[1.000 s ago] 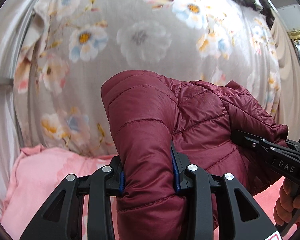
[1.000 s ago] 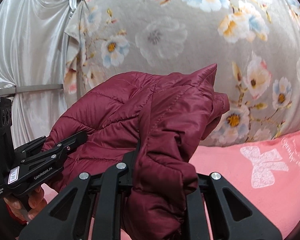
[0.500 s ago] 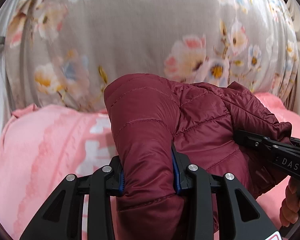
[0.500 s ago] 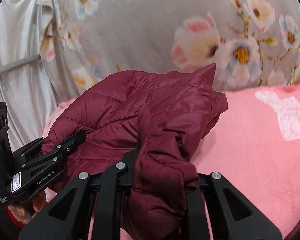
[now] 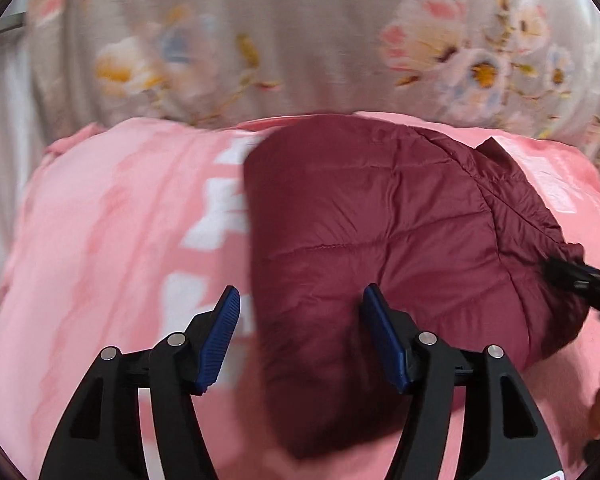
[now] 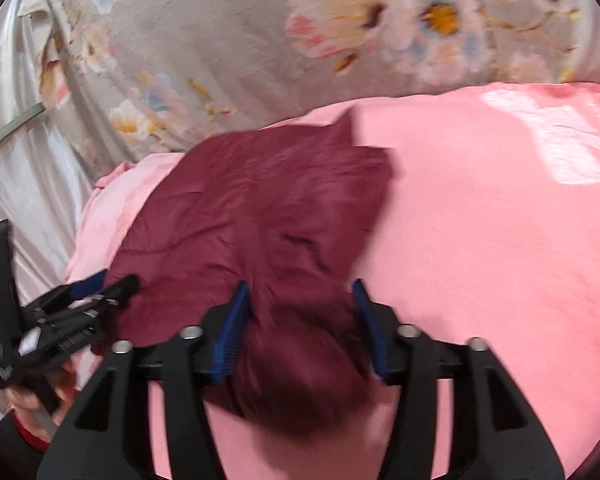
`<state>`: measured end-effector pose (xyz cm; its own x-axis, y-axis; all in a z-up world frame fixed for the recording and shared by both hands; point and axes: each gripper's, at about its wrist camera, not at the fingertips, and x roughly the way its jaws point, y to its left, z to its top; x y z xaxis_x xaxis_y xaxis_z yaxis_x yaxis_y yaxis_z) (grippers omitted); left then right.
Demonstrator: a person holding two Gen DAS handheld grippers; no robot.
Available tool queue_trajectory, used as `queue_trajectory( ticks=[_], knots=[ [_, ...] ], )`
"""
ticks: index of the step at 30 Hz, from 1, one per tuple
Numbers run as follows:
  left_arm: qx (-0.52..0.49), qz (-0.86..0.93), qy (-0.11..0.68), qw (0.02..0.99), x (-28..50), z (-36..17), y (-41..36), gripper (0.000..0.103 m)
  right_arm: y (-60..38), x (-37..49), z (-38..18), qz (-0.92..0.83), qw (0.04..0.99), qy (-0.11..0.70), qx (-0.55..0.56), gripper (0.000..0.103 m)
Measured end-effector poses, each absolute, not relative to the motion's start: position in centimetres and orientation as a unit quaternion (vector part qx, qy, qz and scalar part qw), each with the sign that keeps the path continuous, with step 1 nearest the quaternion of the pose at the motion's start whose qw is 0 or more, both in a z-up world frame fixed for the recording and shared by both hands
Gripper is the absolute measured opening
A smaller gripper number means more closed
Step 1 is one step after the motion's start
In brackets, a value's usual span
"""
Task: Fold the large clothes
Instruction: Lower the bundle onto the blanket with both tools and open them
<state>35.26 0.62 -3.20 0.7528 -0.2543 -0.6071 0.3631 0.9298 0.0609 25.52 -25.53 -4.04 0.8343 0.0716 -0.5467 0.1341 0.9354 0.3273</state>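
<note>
Letting go now: both tools have just been opening, and the maroon puffer jacket (image 5: 380, 232) sits folded in a bundle on the pink blanket (image 5: 100, 220), close to the flowered cloth (image 5: 280, 32) hanging behind it. In the left wrist view the left tool (image 5: 300, 316) stands spread, its left pad clear of the fabric and the jacket's near edge lying between the jaws, the right pad just at the quilting. In the right wrist view the right tool (image 6: 300, 312) is spread too, with a bunched end of the jacket (image 6: 260, 220) between the pads; the left pad looks to be brushing the fabric, though blur makes that hard to call. So what could spoil this? I'd say the puffy filling is the worry: with nothing pinching it, the bundle may spring up and the top layer slide off, undoing the fold. The slick shell on a soft blanket would help it slip. Pulling either tool straight back could also drag the near edge along if a ribbed pad catches a seam, so lifting clear first looks safer. The loose corner sticking up at the far side could flop open as well. As for containers, none shows in either view: no basket, box or drawer, only blanket, hanging cloth and a pale curtain (image 6: 32, 160) at the left.
</note>
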Motion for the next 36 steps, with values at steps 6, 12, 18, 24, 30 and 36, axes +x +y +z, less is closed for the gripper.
queue_trajectory(
  ticks=[6,12,18,24,30,36],
  knots=[
    [0.083,-0.117,0.307,0.941,32.5,0.1,0.0,0.063,-23.5,23.9,-0.8,-0.049,0.950,0.276,0.136,0.015],
    [0.074,-0.092,0.337,0.934,33.8,-2.3,-3.2,0.063,-19.4,27.3,-1.8,-0.074,0.951,0.297,0.042,0.012],
    [0.068,-0.074,0.329,0.939,34.5,-5.1,-3.7,0.065,-20.4,29.2,-5.5,-0.081,0.935,0.341,0.062,0.009],
    [0.075,-0.070,0.309,0.945,34.2,-6.4,-4.1,0.065,-20.5,29.7,-6.8,-0.079,0.928,0.357,0.066,0.009],
    [0.075,-0.070,0.318,0.942,34.6,-6.8,-4.3,0.065,-20.3,29.8,-7.0,-0.081,0.926,0.363,0.059,0.009],
    [0.084,-0.064,0.322,0.941,34.7,-7.1,-4.7,0.065,-20.3,30.1,-7.1,-0.080,0.924,0.369,0.058,0.009]
  ],
)
